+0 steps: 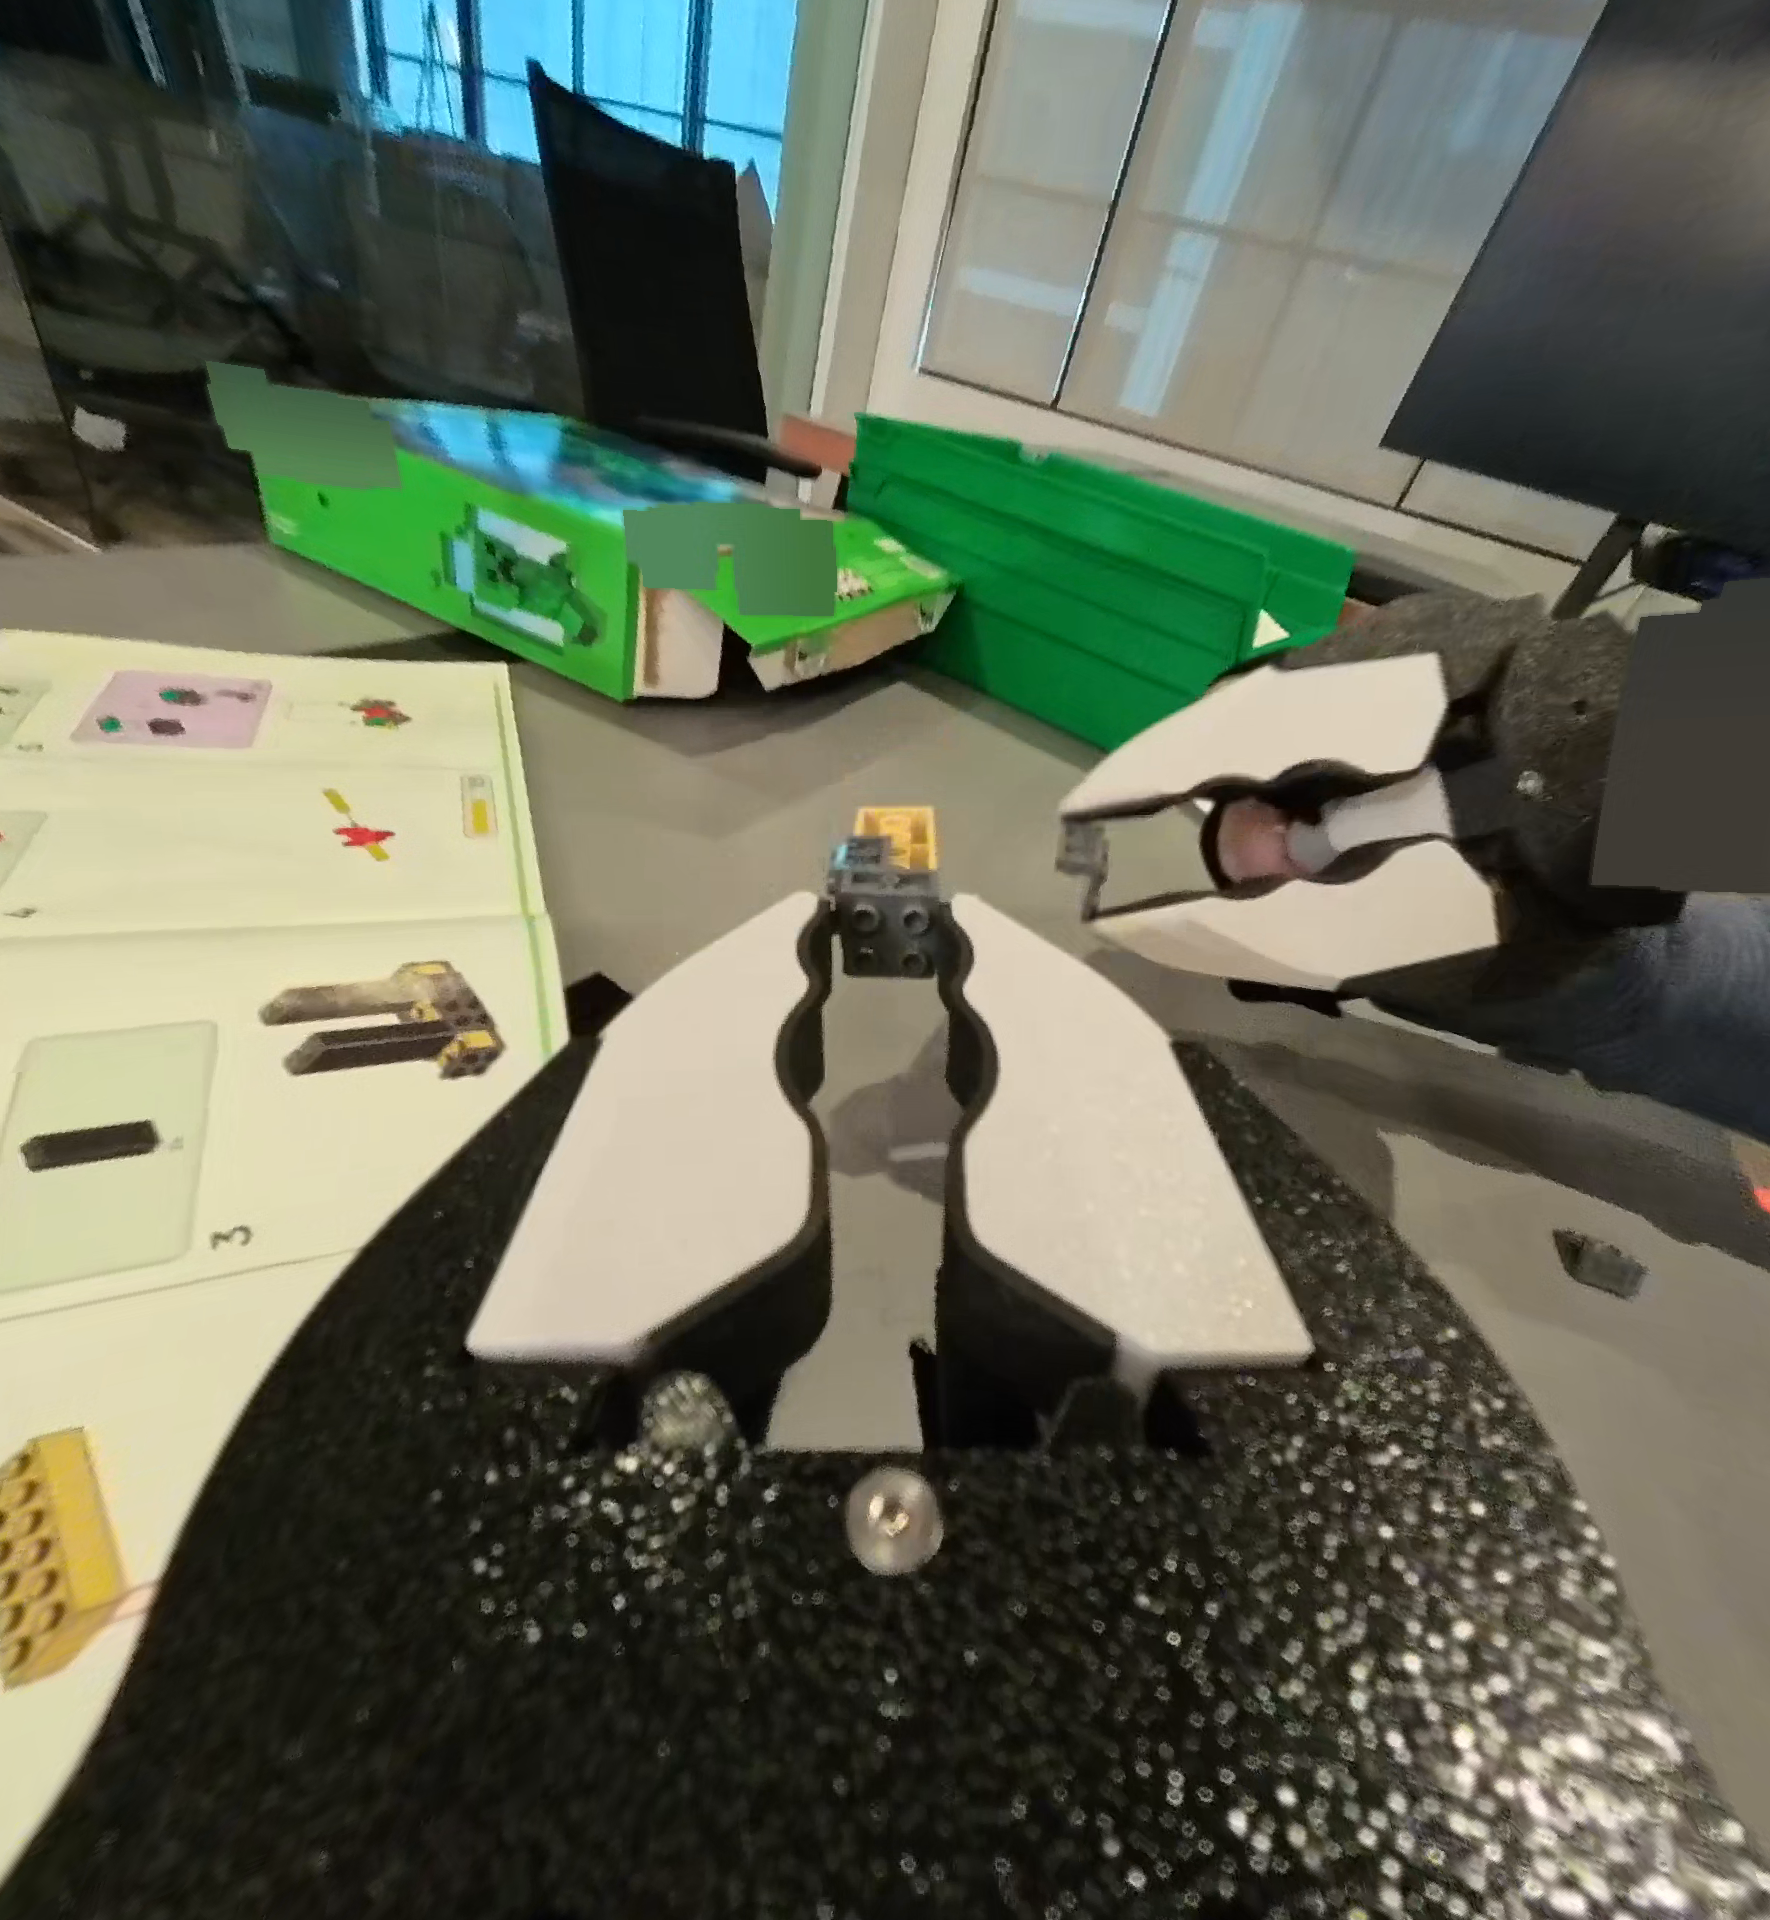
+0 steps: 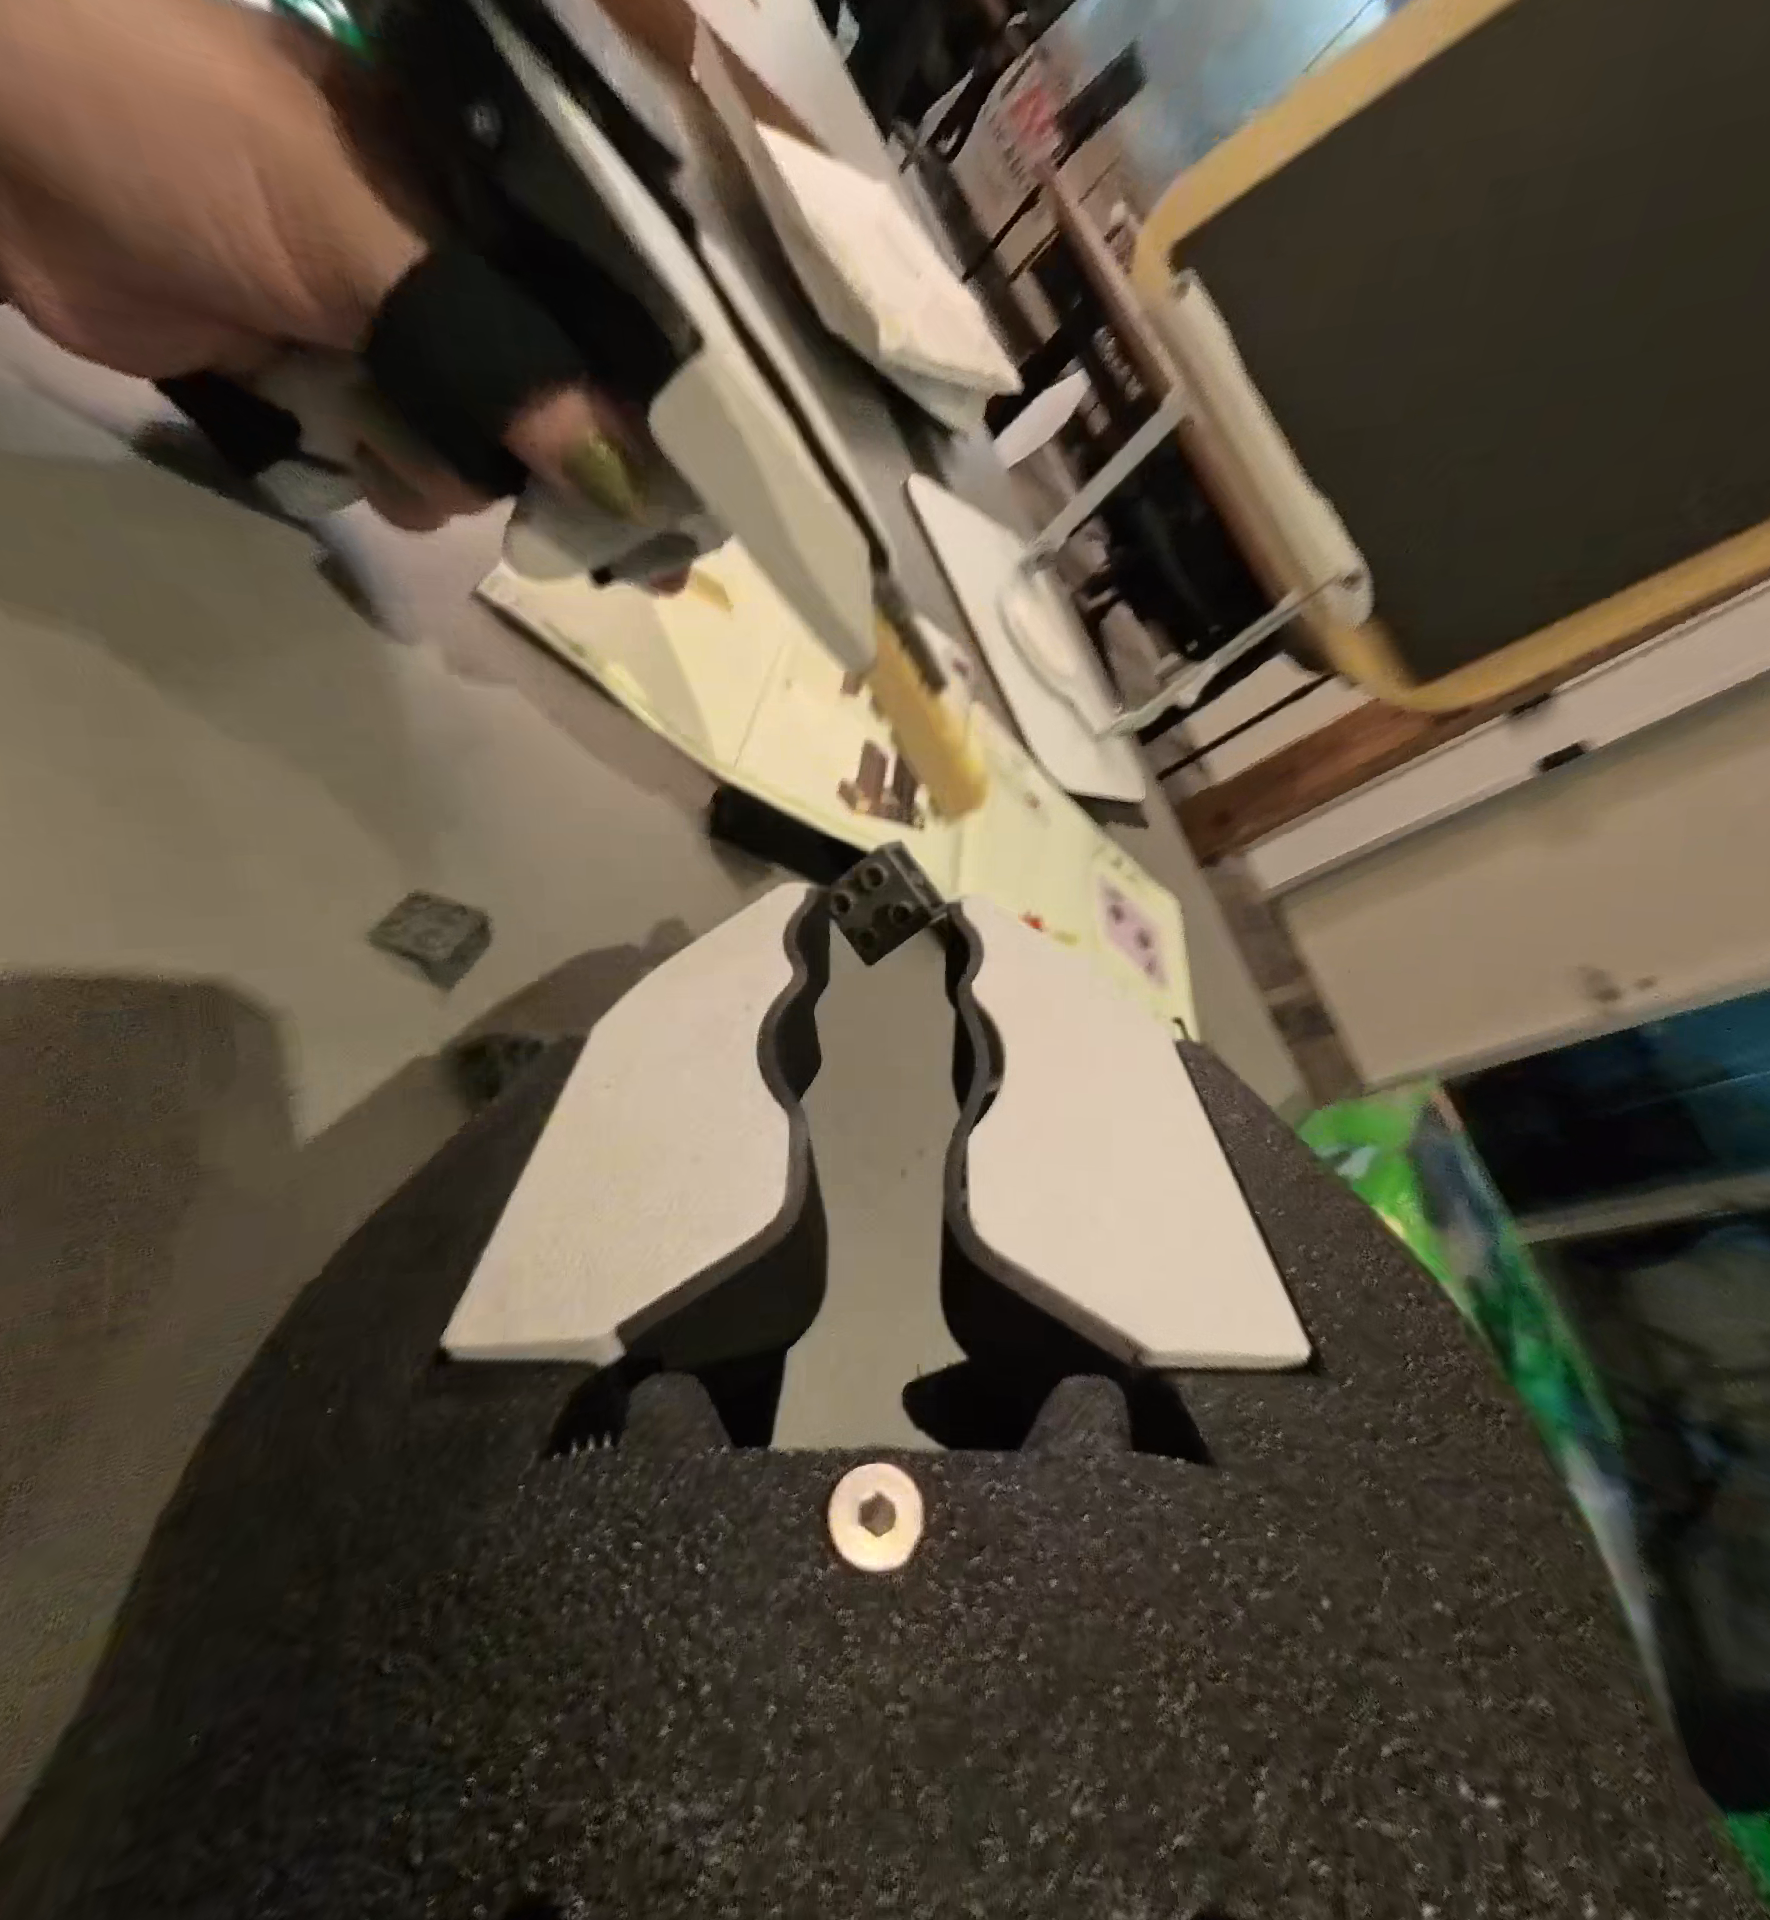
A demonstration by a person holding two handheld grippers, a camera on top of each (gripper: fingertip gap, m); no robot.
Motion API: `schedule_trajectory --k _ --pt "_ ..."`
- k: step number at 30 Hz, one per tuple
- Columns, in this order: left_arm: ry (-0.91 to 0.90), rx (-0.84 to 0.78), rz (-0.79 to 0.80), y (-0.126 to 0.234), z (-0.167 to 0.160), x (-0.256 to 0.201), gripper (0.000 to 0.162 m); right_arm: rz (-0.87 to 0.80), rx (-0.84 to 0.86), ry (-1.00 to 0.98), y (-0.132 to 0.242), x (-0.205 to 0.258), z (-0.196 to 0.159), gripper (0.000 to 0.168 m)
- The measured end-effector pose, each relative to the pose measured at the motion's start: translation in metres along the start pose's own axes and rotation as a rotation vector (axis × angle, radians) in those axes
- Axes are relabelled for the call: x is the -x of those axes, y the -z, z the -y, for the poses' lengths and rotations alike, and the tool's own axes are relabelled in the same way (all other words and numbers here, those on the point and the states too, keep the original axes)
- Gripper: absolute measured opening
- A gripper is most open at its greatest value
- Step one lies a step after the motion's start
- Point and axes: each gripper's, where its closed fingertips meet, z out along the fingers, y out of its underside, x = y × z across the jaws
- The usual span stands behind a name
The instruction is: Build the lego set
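My left gripper [image 1: 886,920] is shut on a brick assembly: a dark studded block [image 1: 889,940] sits between the fingertips, and a yellow brick [image 1: 896,836] sticks out beyond it, above the grey table [image 1: 756,748]. My right gripper [image 2: 881,920] is shut on a small dark 2x2 studded piece [image 2: 876,914]. In the left wrist view the right gripper [image 1: 1083,868] hangs just right of the assembly, apart from it, with the piece [image 1: 1081,847] at its tip. In the right wrist view the left gripper [image 2: 876,623] holds the long yellow brick [image 2: 933,727] ahead.
An open instruction booklet [image 1: 216,935] lies on the left. A green set box [image 1: 548,551] and green bins [image 1: 1068,582] stand at the back. A small dark piece [image 1: 1598,1262] lies on the table at right, and a grey piece [image 2: 431,935] also lies on the table. A dark monitor [image 1: 1639,260] stands at far right. There is about 6 cm between the tips of the two grippers.
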Motion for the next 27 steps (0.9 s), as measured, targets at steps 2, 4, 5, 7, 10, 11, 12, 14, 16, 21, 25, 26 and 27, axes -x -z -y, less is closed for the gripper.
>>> schedule_trajectory --k 2,4,5,7,10,11,12,14,16,21,25,26,27 --pt "0.023 0.031 -0.013 -0.004 -0.005 -0.003 0.018 -0.045 -0.013 0.050 -0.004 -0.004 0.008 0.021" --pt "0.060 0.046 -0.031 -0.006 -0.009 -0.006 0.018 -0.064 -0.025 0.096 -0.008 -0.005 0.014 0.021" --pt "0.075 0.047 -0.037 -0.007 -0.010 -0.007 0.018 -0.062 -0.027 0.107 -0.010 -0.004 0.016 0.021" --pt "0.092 0.042 -0.050 -0.007 -0.010 -0.008 0.018 -0.060 -0.039 0.113 -0.014 -0.004 0.020 0.021" --pt "0.084 0.026 -0.057 -0.007 -0.007 -0.008 0.018 -0.028 -0.047 0.078 -0.018 -0.002 0.020 0.021" --pt "0.081 0.021 -0.061 -0.007 -0.007 -0.009 0.018 -0.015 -0.053 0.062 -0.019 -0.001 0.020 0.021" --pt "0.079 0.019 -0.064 -0.007 -0.006 -0.009 0.018 -0.002 -0.057 0.043 -0.019 -0.001 0.021 0.021" --pt "0.074 0.020 -0.071 -0.007 -0.007 -0.010 0.018 0.004 -0.064 0.026 -0.020 -0.002 0.022 0.021" --pt "0.069 0.022 -0.074 -0.007 -0.007 -0.011 0.018 0.014 -0.058 0.027 -0.020 -0.002 0.023 0.021" --pt "0.063 0.024 -0.087 -0.008 -0.007 -0.013 0.018 0.072 -0.013 0.038 -0.023 0.002 0.020 0.021" --pt "0.073 0.023 -0.096 -0.008 -0.007 -0.014 0.018 0.068 0.013 0.040 -0.023 0.001 0.019 0.021" --pt "0.073 0.024 -0.095 -0.008 -0.007 -0.014 0.018 0.071 0.024 0.033 -0.023 0.001 0.019 0.021" --pt "0.072 0.025 -0.094 -0.008 -0.007 -0.014 0.018 0.075 0.037 0.026 -0.024 0.001 0.019 0.020"
